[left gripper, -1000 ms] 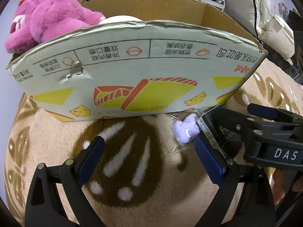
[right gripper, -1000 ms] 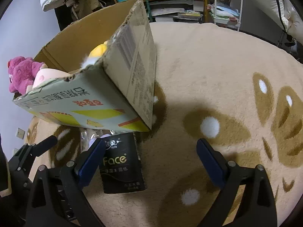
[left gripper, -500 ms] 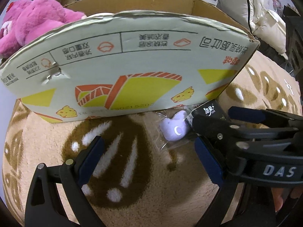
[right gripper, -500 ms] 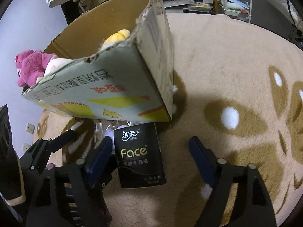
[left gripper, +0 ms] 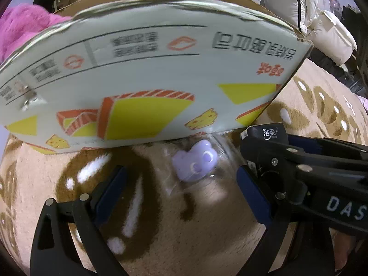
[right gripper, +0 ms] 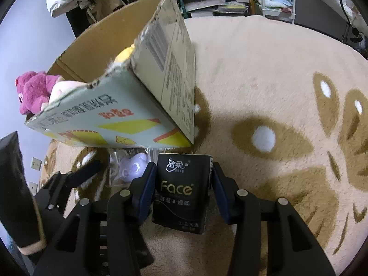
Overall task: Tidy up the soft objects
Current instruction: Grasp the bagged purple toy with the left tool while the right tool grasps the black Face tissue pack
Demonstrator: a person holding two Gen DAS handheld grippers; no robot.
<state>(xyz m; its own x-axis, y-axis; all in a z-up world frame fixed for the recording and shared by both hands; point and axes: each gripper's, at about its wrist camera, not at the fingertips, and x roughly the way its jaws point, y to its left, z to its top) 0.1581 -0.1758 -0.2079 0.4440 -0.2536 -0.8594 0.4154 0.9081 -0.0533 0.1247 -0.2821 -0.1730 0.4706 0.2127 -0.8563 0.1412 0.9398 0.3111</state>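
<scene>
Right gripper (right gripper: 181,187) closed on a black tissue pack (right gripper: 180,191), blue pads pressed against both of its sides, pack lying on the beige rug (right gripper: 264,87). Just ahead of that gripper's fingertips, the printed cardboard box (right gripper: 128,115), its near corner almost touching the pack's far end. Inside the box, beyond and to the left, a pink plush bear (right gripper: 34,90) and something yellow (right gripper: 123,55) by the rim. Left gripper (left gripper: 179,193) spread wide, holding nothing, low over the rug (left gripper: 195,230). Between and a little ahead of its fingers, nearer the right one, a small lilac plush toy (left gripper: 195,162) in clear wrapping, close under the box wall (left gripper: 147,87). Immediately right of that toy, the other gripper with its pack (left gripper: 264,134).
</scene>
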